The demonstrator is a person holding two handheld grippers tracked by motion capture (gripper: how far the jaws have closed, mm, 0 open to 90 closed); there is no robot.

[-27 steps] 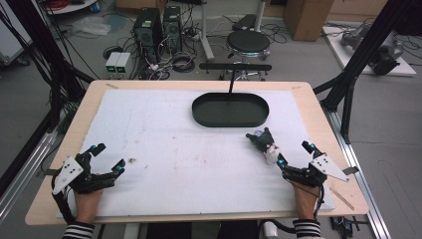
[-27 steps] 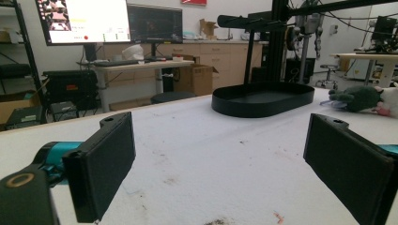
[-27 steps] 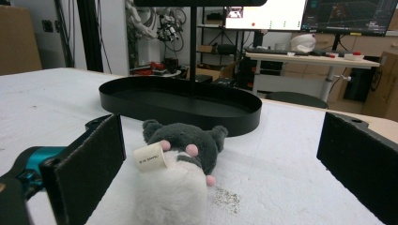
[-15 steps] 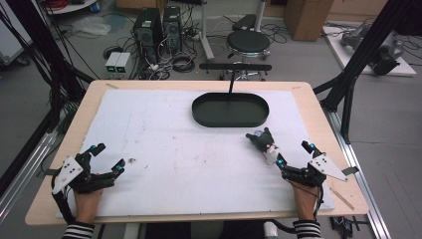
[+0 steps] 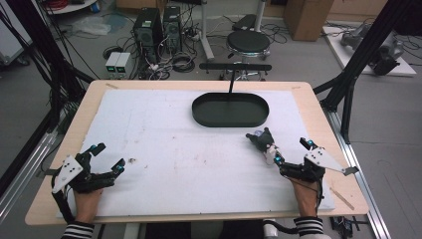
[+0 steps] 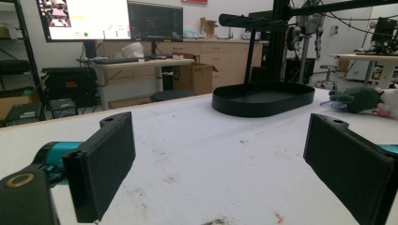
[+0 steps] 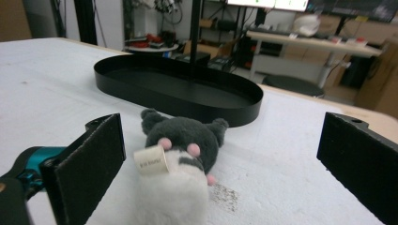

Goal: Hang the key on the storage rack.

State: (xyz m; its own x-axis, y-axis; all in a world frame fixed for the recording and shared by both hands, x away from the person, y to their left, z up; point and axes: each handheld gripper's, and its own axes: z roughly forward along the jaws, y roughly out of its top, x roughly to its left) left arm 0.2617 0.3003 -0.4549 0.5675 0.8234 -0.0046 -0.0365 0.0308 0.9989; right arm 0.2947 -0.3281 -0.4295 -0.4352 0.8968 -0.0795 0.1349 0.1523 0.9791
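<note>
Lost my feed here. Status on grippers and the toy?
Left gripper open, near table edge. Right gripper open, plush toy between its jaws, ungripped. Black tray beyond, empty. Nothing in the way.

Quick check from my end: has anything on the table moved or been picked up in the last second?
Nothing visibly changed. The plush toy lies on the white mat just in front of the right gripper, ungrasped, beside the black oval tray. The left gripper sits at the near left corner. Both sets of jaws stand open.
</note>
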